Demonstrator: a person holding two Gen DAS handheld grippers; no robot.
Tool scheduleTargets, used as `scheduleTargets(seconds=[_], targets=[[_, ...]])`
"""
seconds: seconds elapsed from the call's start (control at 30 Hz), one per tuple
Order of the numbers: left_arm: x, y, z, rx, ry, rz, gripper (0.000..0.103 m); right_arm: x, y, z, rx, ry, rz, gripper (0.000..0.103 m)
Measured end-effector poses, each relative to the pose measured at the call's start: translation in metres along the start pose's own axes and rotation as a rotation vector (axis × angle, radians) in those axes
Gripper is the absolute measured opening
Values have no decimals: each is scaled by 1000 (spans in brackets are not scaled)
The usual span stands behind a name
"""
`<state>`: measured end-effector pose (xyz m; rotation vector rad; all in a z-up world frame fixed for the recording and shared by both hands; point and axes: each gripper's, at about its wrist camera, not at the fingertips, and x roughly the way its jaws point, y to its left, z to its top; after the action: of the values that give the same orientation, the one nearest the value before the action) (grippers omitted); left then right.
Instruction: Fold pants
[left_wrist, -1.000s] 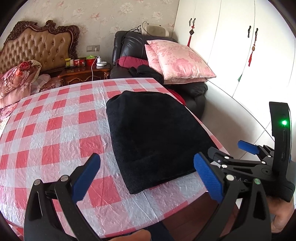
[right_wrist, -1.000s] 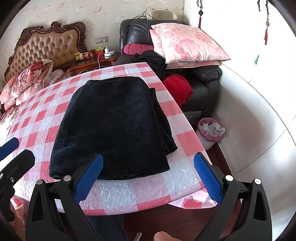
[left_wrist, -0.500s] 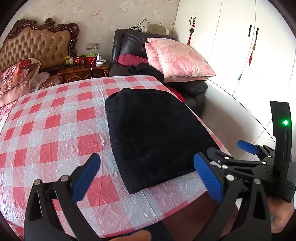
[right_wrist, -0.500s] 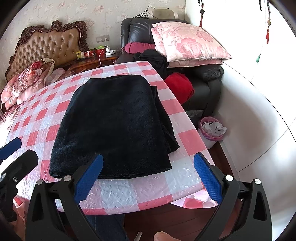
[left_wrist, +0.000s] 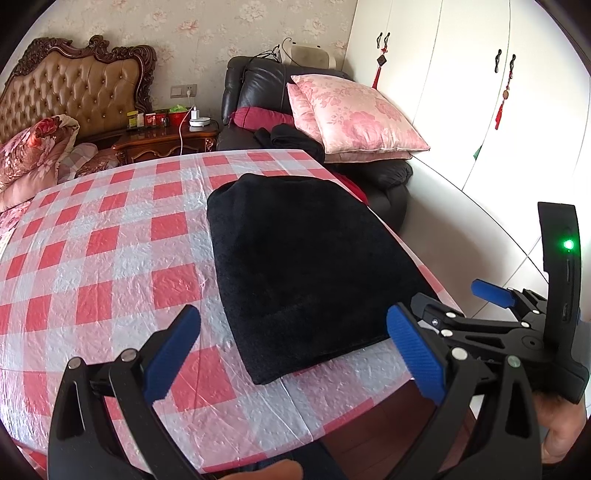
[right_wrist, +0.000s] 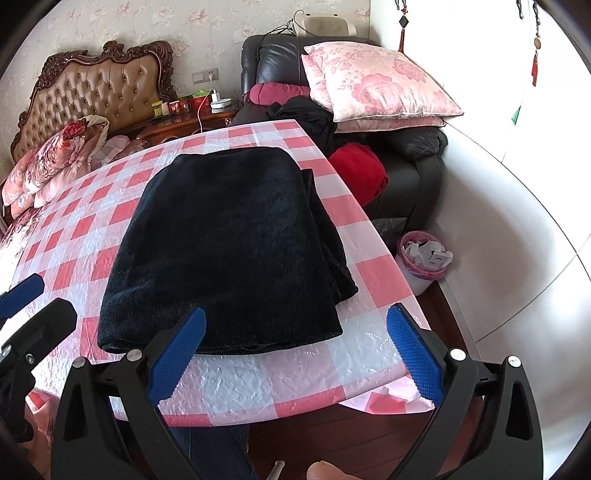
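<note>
On checked tablecloth (right_wrist: 373, 271) – folded black pants (right_wrist: 229, 243); both grippers' fingers spread, empty – armchair (left_wrist: 258, 86) behind.

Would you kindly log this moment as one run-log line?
stage: fold looks done | folded black fleece pants: flat on red-checked tablecloth | left gripper: open, empty | right gripper: open, empty

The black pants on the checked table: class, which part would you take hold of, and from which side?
Grip the loose layered edges along the right side of the black pants, where the plies fan out near the corner. Come in low from the right with the open right tongs; the other edges look like smooth, closed folds, harder to pinch.
</note>
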<state>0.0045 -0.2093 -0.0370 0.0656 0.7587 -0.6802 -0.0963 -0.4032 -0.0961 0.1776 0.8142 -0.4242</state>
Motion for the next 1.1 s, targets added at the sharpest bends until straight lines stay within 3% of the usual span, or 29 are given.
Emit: scheduleTargets(seconds=[1.1], targets=[[3, -2, 6, -1, -3, 1, 101, 0, -6, 1, 12, 7, 3, 95]])
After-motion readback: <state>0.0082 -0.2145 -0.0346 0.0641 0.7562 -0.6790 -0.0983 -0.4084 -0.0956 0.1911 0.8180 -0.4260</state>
